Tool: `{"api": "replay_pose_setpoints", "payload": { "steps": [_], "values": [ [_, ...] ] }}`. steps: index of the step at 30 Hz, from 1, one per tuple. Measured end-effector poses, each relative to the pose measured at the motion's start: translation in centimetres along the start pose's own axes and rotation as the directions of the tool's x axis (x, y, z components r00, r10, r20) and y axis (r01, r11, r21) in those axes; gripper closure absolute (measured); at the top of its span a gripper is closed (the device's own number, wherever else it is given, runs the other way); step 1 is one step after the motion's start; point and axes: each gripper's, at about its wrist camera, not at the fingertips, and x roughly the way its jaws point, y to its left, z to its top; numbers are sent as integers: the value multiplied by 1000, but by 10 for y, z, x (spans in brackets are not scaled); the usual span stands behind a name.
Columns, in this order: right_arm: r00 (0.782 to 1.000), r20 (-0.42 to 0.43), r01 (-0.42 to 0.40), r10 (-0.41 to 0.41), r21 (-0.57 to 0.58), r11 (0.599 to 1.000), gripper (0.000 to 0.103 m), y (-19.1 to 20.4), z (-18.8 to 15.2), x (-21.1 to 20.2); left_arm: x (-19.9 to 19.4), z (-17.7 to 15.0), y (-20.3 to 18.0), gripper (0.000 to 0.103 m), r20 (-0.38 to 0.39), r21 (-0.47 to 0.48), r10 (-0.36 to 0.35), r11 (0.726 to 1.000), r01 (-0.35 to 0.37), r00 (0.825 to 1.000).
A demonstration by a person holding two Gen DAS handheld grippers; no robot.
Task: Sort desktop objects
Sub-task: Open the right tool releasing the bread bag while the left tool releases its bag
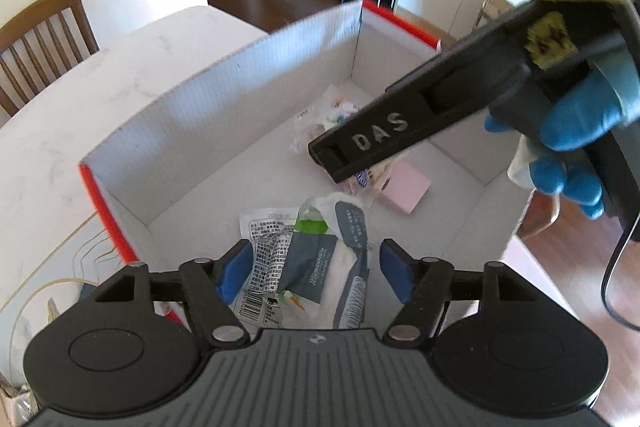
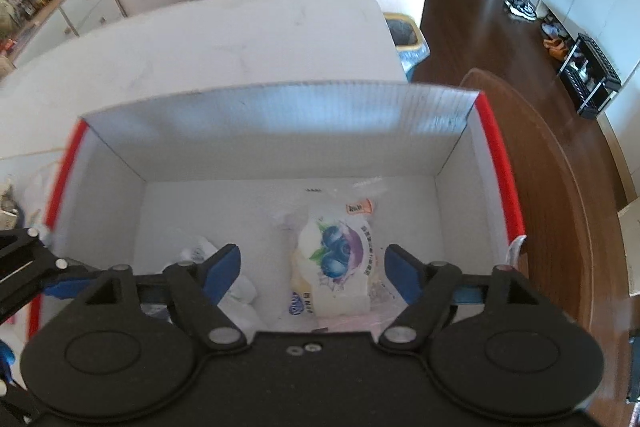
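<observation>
Both tongs, left (image 1: 314,269) and right (image 2: 313,273), gaped wide and empty above the box (image 2: 280,119) at the counter's (image 2: 200,39) edge; wrappers (image 1: 320,267) and a blueberry packet (image 2: 336,259) lay inside.

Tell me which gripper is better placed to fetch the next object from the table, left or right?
Probably the left gripper. Both are open and empty over the box, but the left side of the box adjoins the table, where some clutter shows. On the right is only floor.
</observation>
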Motion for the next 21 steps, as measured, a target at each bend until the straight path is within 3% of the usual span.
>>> {"api": "replay_pose_setpoints", "payload": {
  "steps": [8,11,21],
  "values": [
    [992,94,-83,86,-31,996,15,1,-11,-48,-45,-5,5,33,99,-63,-25,997,32,995],
    [986,127,-109,112,-29,994,12,0,-13,-65,-40,3,7,33,129,-78,-25,996,35,991],
    [954,235,-186,184,-14,983,10,6,-41,-103,-78,-19,1,33,243,-81,26,997,-6,970]
  ]
}}
